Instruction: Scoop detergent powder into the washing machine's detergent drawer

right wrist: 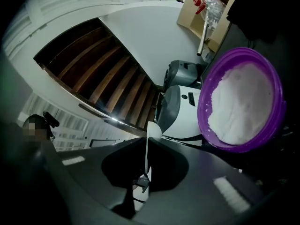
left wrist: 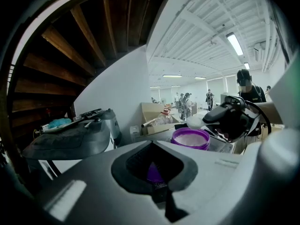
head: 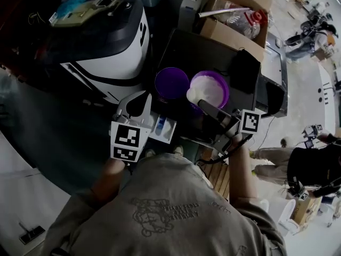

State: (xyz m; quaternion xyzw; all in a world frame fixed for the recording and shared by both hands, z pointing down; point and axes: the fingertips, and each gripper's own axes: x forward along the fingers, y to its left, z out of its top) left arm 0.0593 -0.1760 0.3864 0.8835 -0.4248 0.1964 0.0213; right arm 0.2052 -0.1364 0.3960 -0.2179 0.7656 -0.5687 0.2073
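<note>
A purple tub [head: 213,87] full of white detergent powder stands on a dark machine top [head: 208,49], with its purple lid [head: 171,82] beside it on the left. My black right gripper [head: 202,105] is shut on a thin white spoon [right wrist: 147,153]. The spoon's heaped bowl [head: 194,94] hovers at the tub's near-left rim. The white detergent drawer [head: 164,128], with a blue part inside, juts out below the lid. My white left gripper [head: 143,99] hovers just left of the drawer, jaws together and holding nothing. The left gripper view shows the tub [left wrist: 191,138] and the loaded spoon [left wrist: 195,122].
A white and black rounded appliance [head: 106,41] stands to the left, with clutter on top. Cardboard boxes [head: 237,12] holding a clear bottle sit behind the tub. A dark wooden staircase [left wrist: 70,55] rises overhead. People stand in the hall far behind [left wrist: 246,86].
</note>
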